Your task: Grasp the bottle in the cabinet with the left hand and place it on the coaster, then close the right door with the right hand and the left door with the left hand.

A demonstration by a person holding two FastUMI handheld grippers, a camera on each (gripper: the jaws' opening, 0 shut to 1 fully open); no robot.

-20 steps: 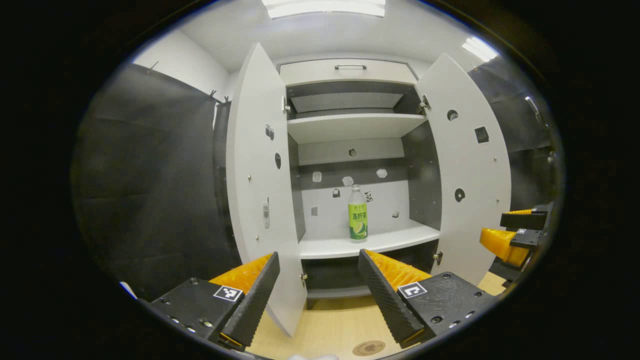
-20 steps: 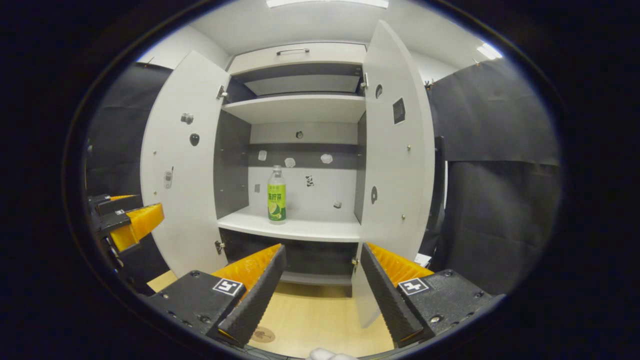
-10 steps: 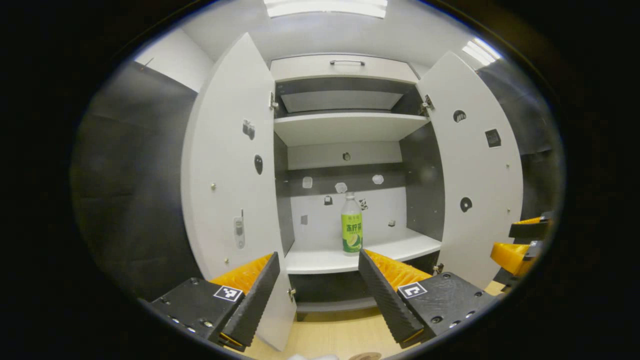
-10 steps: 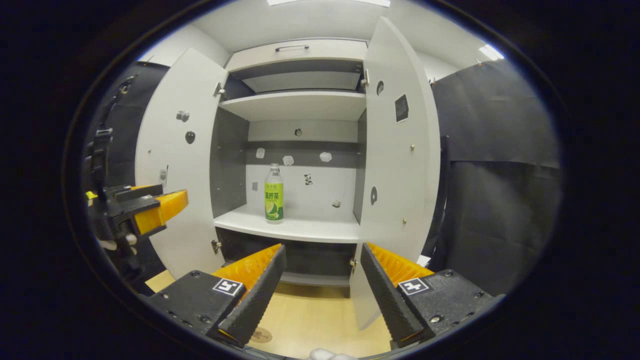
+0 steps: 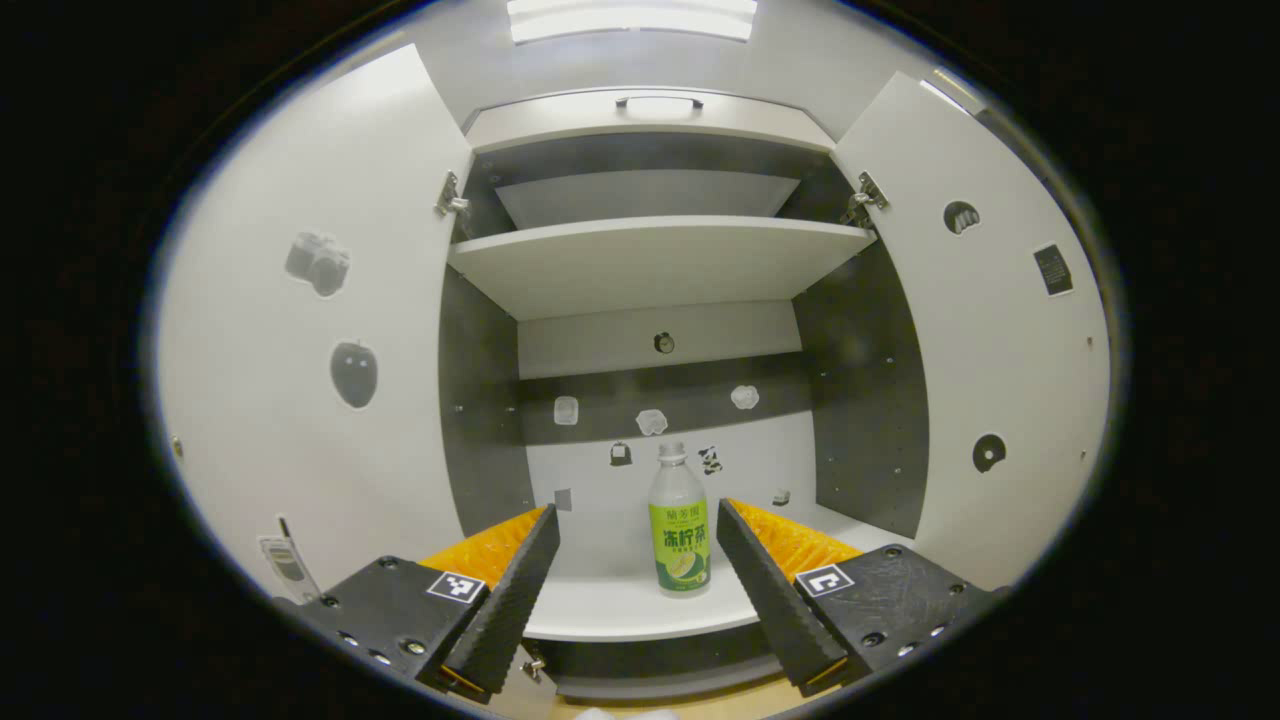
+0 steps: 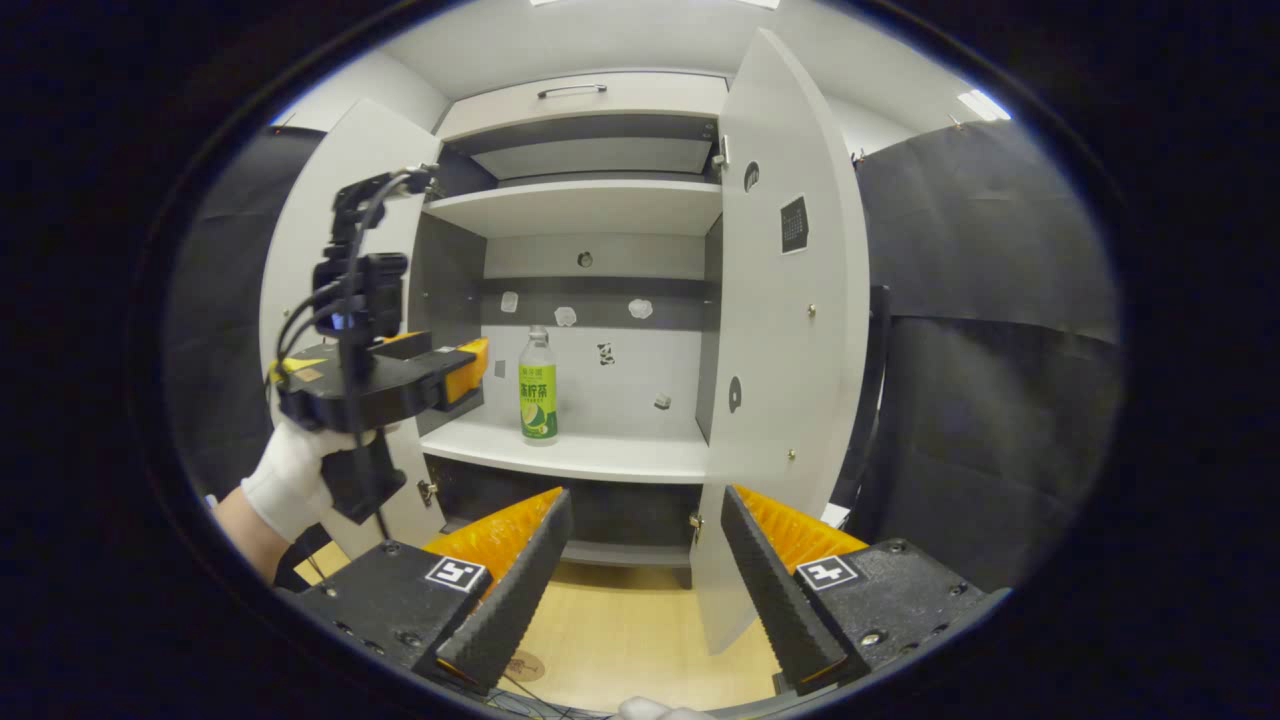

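Note:
A clear bottle point(image 5: 679, 525) with a green label stands upright on the lower shelf point(image 5: 610, 608) of the open white cabinet. My left gripper point(image 5: 636, 512) is open just in front of that shelf, the bottle a little ahead between its fingers and nearer the right one, untouched. In the right gripper view the bottle point(image 6: 537, 385) stands right of the left gripper point(image 6: 462, 372), which a gloved hand point(image 6: 290, 475) holds. My right gripper point(image 6: 646, 494) is open and empty, farther back. A round brown coaster point(image 6: 524, 666) lies on the wooden top below.
Both doors stand wide open: the left door point(image 5: 300, 400) and right door point(image 5: 1000, 350) flank the left gripper. The right door point(image 6: 790, 330) edge hangs just ahead of my right gripper. An upper shelf point(image 5: 650, 260) spans the cabinet above the bottle.
My left gripper has moved forward and up between the doors, close to the bottle. The right gripper has barely shifted. The bottle has stayed in place.

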